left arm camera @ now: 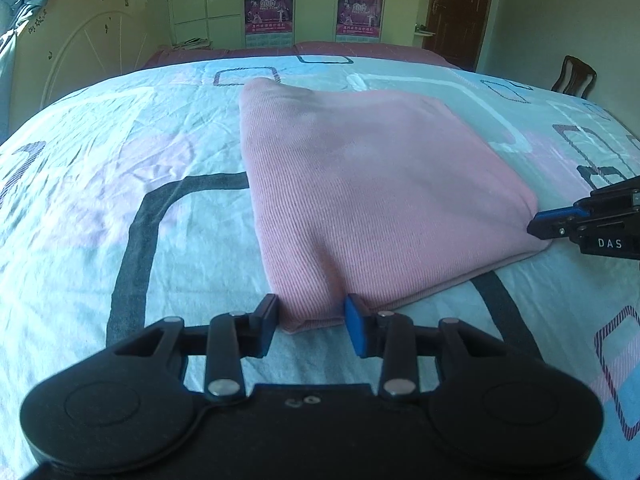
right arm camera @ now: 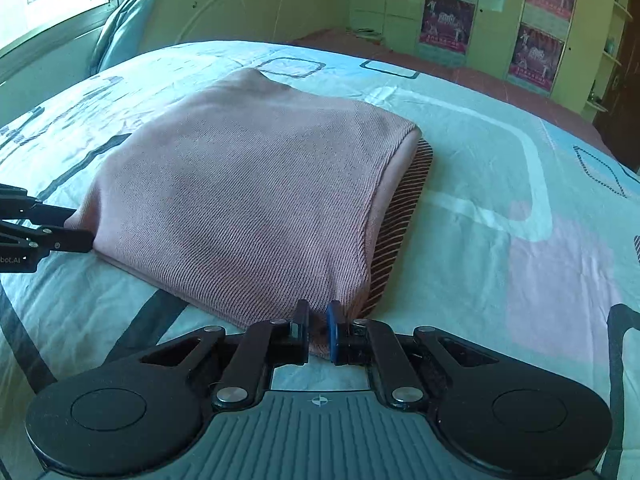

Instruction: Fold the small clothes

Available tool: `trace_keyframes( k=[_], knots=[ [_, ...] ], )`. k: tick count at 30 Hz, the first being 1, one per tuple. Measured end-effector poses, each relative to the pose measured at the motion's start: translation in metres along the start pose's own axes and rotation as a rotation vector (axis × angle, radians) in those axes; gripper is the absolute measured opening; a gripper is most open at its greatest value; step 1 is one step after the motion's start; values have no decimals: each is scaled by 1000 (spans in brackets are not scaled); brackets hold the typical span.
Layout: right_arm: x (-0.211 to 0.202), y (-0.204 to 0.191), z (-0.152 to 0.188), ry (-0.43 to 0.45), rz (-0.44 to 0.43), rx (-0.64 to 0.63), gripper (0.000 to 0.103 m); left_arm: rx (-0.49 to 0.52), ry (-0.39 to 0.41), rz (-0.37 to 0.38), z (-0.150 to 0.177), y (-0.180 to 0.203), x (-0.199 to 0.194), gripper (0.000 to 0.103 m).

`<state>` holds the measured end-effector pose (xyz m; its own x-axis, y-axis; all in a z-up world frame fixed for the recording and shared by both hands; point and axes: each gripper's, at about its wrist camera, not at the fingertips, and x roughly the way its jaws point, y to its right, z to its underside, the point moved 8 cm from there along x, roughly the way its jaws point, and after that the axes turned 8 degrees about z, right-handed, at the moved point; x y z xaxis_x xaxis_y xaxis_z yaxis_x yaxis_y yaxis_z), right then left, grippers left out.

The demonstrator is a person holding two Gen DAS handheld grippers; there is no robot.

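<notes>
While both grippers pinch the pink garment (left arm camera: 372, 184)'s near corners, the right gripper (left arm camera: 534, 222) reads "DAS".

Both wrist cameras look steeply down, close over the bed (left arm camera: 100, 200), sharing the pink garment (left arm camera: 360, 184).

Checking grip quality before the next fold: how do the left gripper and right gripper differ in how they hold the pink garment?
The left gripper has its jaws set fairly wide around a thick bunched corner of the pink garment; the right gripper is nearly shut, pinching a thin bit of corner. The right gripper's corner sits beside a striped band; the left gripper's corner shows plain pink only. Both grip near corners, low over the bedsheet.
</notes>
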<state>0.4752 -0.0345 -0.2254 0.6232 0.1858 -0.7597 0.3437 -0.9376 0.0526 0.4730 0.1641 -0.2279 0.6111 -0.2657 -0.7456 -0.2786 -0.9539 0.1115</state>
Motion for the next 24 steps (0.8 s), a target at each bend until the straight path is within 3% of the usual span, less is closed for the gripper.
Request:
trace_keyframes(
  k=[8, 10, 11, 13, 14, 16, 18, 19, 24],
  knots=[
    [-42, -4, 5, 39, -26, 38, 7, -30, 53, -17, 0, 14, -29, 33],
    [-56, -4, 8, 51, -30, 55, 7, -43, 78, -16, 0, 23, -43, 41],
    [-64, -4, 10, 58, -34, 67, 7, -46, 93, -15, 0, 27, -50, 48],
    [-78, -4, 15, 69, -41, 92, 7, -49, 146, -32, 1, 38, -66, 75],
    [-85, -3, 18, 71, -37, 103, 7, -50, 187, -56, 1, 44, -76, 99],
    [-98, 0, 26, 76, -32, 133, 11, -43, 242, -86, 2, 56, -93, 102],
    [-113, 5, 33, 95, 6, 171, 88, -43, 249, -97, 7, 67, -105, 103],
    [-123, 7, 35, 142, 11, 185, 101, -44, 259, -101, 9, 72, -112, 103],
    [-161, 4, 50, 184, 13, 214, 103, -36, 272, -104, 15, 98, -146, 103]
  ],
)
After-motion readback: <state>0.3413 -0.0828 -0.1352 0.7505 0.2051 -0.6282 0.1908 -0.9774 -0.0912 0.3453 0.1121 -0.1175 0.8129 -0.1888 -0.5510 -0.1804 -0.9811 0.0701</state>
